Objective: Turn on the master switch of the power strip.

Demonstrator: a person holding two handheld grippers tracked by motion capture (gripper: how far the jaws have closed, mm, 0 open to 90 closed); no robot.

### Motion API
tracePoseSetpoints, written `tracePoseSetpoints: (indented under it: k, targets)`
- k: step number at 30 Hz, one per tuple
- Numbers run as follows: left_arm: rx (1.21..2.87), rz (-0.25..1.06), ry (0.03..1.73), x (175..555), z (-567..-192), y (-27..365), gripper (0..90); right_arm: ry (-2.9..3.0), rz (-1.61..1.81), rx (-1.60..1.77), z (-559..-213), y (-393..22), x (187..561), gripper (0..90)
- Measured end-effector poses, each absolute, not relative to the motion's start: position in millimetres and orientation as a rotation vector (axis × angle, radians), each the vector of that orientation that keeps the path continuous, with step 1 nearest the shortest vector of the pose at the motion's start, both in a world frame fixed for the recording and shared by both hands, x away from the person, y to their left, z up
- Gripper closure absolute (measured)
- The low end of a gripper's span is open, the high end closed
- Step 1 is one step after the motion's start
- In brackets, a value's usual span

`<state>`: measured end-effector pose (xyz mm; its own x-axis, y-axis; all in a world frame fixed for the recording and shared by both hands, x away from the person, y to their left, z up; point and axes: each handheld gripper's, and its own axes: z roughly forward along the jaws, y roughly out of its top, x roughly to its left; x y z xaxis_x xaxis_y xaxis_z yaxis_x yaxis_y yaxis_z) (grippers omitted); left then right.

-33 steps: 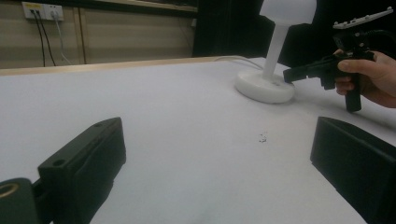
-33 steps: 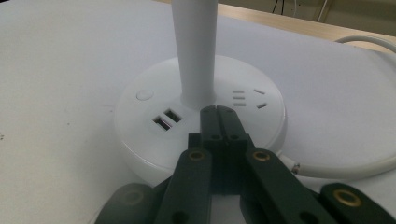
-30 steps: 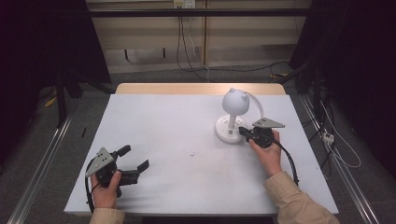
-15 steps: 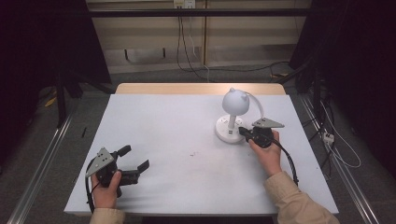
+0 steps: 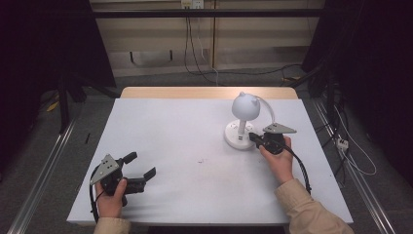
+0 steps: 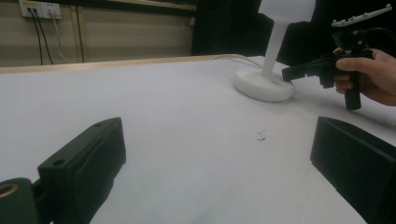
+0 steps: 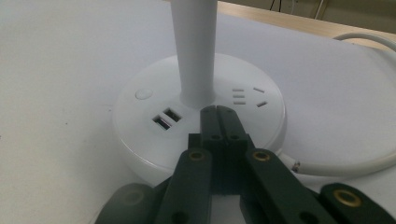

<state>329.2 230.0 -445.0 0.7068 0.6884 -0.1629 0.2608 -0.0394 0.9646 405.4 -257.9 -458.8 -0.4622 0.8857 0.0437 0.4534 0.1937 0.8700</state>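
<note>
A white desk lamp (image 5: pixel 245 106) with a round head stands on a round base (image 5: pixel 233 137) at the right middle of the white table (image 5: pixel 185 126). The base (image 7: pixel 140 130) carries a push button (image 7: pixel 144 94), two USB ports (image 7: pixel 166 117) and socket slots (image 7: pixel 247 95). My right gripper (image 5: pixel 253 138) is shut, its tips (image 7: pixel 217 112) resting over the base top just in front of the stem (image 7: pixel 194 51); nothing sits between the jaws. My left gripper (image 5: pixel 141 164) is open near the table's front left, jaws wide apart (image 6: pixel 219 177) and empty. From the left gripper view the lamp base (image 6: pixel 264 86) and right gripper (image 6: pixel 286 74) lie far ahead.
The lamp's white cable (image 7: pixel 355 163) curls off the base's right side and runs toward the table's back. A small speck (image 5: pixel 200 160) lies mid-table. A wooden strip (image 5: pixel 204 92) edges the far side; cables and sockets lie behind.
</note>
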Motion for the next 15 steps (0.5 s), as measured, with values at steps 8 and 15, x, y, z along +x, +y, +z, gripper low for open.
tracePoseSetpoints:
  k: [8, 15]
  targets:
    - [1.618, 0.41, 0.789, 329.0, -445.4, 229.7, 3.1, 2.003, 1.202, 1.254, -458.6, -257.8, 405.5, 90.0]
    - [1.617, 0.409, 0.791, 328.6, -445.5, 230.1, 3.1, 2.014, 1.187, 1.234, -458.4, -254.8, 404.4, 90.0]
